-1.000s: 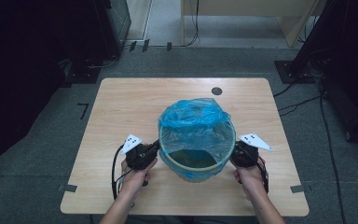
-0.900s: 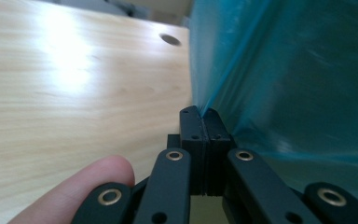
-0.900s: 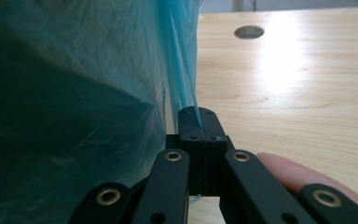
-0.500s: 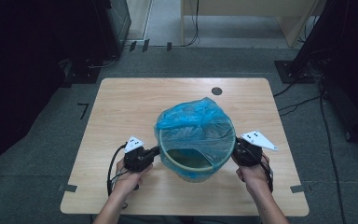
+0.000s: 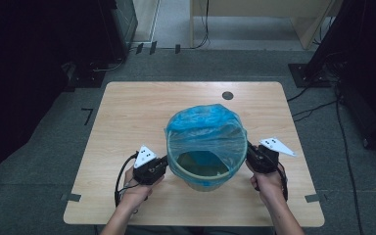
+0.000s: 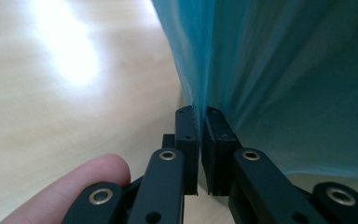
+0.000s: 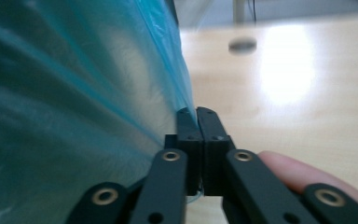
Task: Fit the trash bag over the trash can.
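I see the bin [image 5: 203,178] standing on the worktop [image 5: 127,112] a little toward the near edge, lined with the blue plastic bag [image 5: 203,129], whose film rises above the rim and folds over at the far side. My left gripper [image 5: 162,164] sits against the bag's left flank, and in the left gripper view its jaws stand nearly together with a thin edge of the blue film [image 6: 200,93] running down into the narrow slit between them; they have just been easing apart, and I think the pads still pinch the film, though the blur makes that hard to be sure of. My right gripper [image 5: 248,152] is at the bag's right side. In the right gripper view its jaws are pressed close, the bag's edge [image 7: 182,100] caught between them, and they too have just been loosening slightly. A round dark spot [image 5: 227,95] lies in the worktop near the far edge
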A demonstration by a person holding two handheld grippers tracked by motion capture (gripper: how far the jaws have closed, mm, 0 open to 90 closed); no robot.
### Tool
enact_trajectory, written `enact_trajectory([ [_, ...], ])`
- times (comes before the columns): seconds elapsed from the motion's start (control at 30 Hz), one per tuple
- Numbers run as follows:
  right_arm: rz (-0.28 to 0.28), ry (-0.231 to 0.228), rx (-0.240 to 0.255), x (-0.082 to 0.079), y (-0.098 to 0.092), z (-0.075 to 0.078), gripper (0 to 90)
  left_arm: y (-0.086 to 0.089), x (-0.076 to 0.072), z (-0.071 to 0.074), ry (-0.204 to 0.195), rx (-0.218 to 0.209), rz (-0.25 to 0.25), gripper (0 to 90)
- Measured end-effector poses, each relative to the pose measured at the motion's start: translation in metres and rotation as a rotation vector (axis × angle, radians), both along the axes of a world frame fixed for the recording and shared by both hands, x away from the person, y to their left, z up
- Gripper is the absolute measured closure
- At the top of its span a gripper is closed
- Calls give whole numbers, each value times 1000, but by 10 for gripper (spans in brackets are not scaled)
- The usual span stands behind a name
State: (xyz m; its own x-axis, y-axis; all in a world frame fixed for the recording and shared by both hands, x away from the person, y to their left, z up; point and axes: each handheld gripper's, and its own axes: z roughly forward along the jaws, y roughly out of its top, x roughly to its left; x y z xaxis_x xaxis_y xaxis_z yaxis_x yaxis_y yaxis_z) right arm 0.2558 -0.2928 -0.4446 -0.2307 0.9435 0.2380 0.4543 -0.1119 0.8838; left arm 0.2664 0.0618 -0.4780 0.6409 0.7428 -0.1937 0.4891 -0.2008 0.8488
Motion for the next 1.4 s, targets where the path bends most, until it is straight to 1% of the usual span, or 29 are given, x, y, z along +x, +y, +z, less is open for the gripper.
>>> enact_trajectory([
  [0.03, -3, -31, -3, -3, -1, 6, 814, -1, 0, -1, 2, 3, -3, 837],
  [0.07, -2, -46, -4, -5, -2, 8, 773, -2, -1, 0, -2, 3, -13, 814],
  [0.1, -6, -59, 2, -7, -4, 12, 722, -3, -3, 2, -11, 4, -13, 794],
  [0.13, -10, -66, 16, -10, -6, 16, 692, -2, -3, 3, -15, 5, -10, 781],
  [0.2, -7, -84, 32, -13, -10, 21, 642, 0, -5, 5, -16, -13, -11, 767],
  [0.23, -5, -95, 29, -15, -12, 24, 618, 1, -5, 6, -16, -24, -10, 762],
  [0.3, -3, -123, 21, -21, -16, 32, 575, 2, -8, 7, -18, -22, -3, 763],
  [0.33, -8, -129, 15, -22, -17, 34, 551, 2, -10, 7, -17, -23, -6, 765],
  [0.37, -17, -142, 9, -25, -18, 38, 504, 1, -13, 6, -16, -24, -6, 771],
  [0.47, -41, -159, 6, -32, -19, 46, 458, -1, -21, 6, -23, -21, -21, 776],
  [0.6, -73, -201, 8, -44, -16, 57, 460, -1, -29, 8, -35, -20, -36, 777],
  [0.73, -56, -242, 15, -58, -6, 68, 474, -1, -33, 12, -52, -25, -36, 778],
  [0.83, -18, -268, 6, -68, 7, 74, 483, 0, -33, 15, -54, -34, -37, 763],
  [0.87, 4, -273, 12, -72, 12, 76, 484, 1, -33, 16, -54, -34, -37, 750],
  [0.93, 38, -276, 15, -76, 20, 79, 482, 2, -33, 16, -57, -32, -28, 722],
  [1.0, 80, -282, 3, -81, 31, 81, 478, 4, -33, 16, -59, -31, -17, 700],
  [1.03, 105, -280, -5, -83, 36, 81, 463, 5, -32, 17, -62, -32, -8, 687],
  [1.07, 125, -280, -27, -85, 43, 81, 433, 6, -32, 17, -65, -32, 0, 667],
  [1.1, 116, -280, -55, -87, 49, 81, 355, 7, -32, 17, -70, -31, 4, 641],
  [1.13, 100, -281, -85, -87, 52, 80, 319, 8, -31, 18, -76, -30, 13, 616],
  [1.17, 93, -275, -112, -88, 56, 79, 313, 11, -30, 19, -78, -30, 21, 592],
  [1.2, 98, -266, -123, -88, 58, 77, 316, 15, -29, 20, -76, -39, 32, 575],
  [1.23, 105, -253, -133, -88, 59, 74, 330, 18, -28, 21, -75, -49, 39, 565],
  [1.27, 108, -246, -142, -87, 60, 73, 354, 24, -26, 22, -70, -71, 55, 558],
  [1.3, 105, -239, -160, -87, 62, 70, 386, 27, -25, 23, -69, -86, 65, 554],
  [1.37, 105, -233, -176, -86, 62, 67, 468, 36, -22, 27, -70, -112, 90, 546],
  [1.4, 101, -234, -189, -85, 63, 65, 527, 40, -21, 28, -72, -132, 107, 544],
])
